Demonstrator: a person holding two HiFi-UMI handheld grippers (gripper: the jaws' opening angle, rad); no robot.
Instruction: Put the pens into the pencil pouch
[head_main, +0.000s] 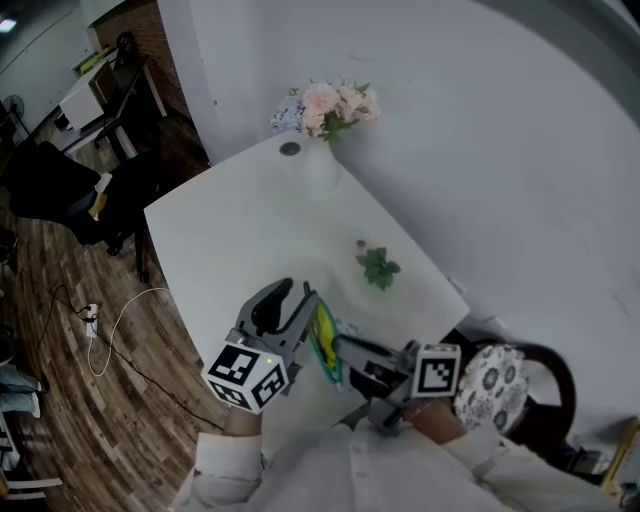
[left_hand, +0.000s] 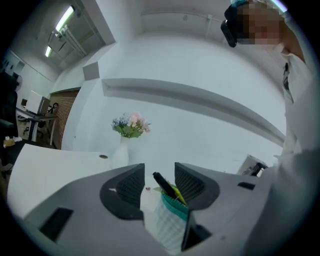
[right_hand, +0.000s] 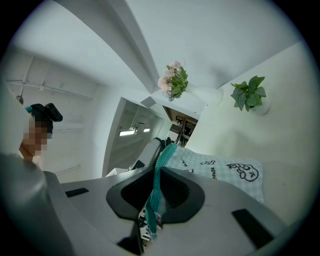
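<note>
Left gripper (left_hand: 159, 183): jaws wide apart, pads clear of the black pen (left_hand: 161, 180) and yellow-green pen (left_hand: 179, 194) standing between them.
Pens: lower ends inside the pouch, upper ends poking out of its mouth.
Pencil pouch (right_hand: 220, 170): white checked fabric, held over the near end of the white table (head_main: 230, 240).
Right gripper (right_hand: 156, 192): jaws narrow, clamped on the pouch's teal zipper edge (right_hand: 161, 170).
Flower vase (head_main: 322, 165) at far corner; small potted plant (head_main: 378, 268) mid-table.

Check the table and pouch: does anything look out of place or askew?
A black pen pokes slantwise out of the pouch's open mouth, not fully inside. The vase and plant stand upright.
</note>
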